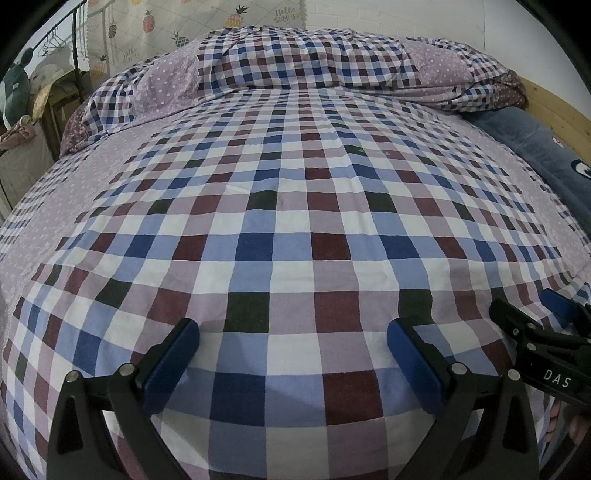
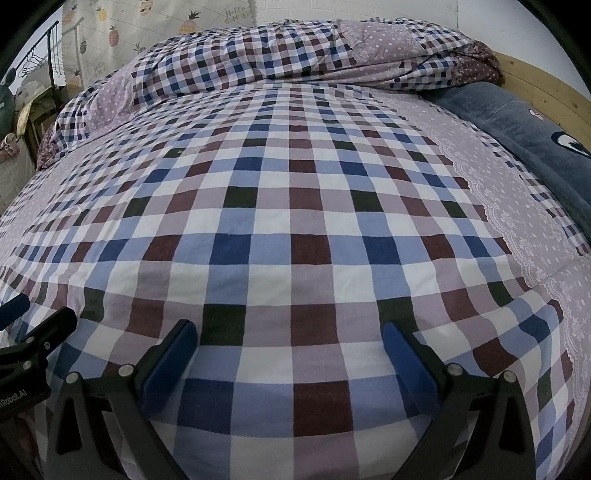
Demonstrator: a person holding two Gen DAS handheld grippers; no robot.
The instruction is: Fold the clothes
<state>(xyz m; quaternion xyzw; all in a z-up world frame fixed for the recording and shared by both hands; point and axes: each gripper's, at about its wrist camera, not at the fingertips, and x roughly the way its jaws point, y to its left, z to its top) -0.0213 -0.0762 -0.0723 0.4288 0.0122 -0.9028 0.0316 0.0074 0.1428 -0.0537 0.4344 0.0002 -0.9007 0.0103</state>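
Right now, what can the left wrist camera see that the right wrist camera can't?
Only the left wrist view shows the right gripper poking in at its right edge, with "DAS" printed on it, and a green plush toy at the far left. Only the right wrist view shows the left gripper's fingers at its left edge, plus the wide lacy purple border of the sheet. Both show open blue-padded fingers over the checked sheet, the rolled-up checked quilt, the blue blanket and the pineapple curtain. No clothes are visible.
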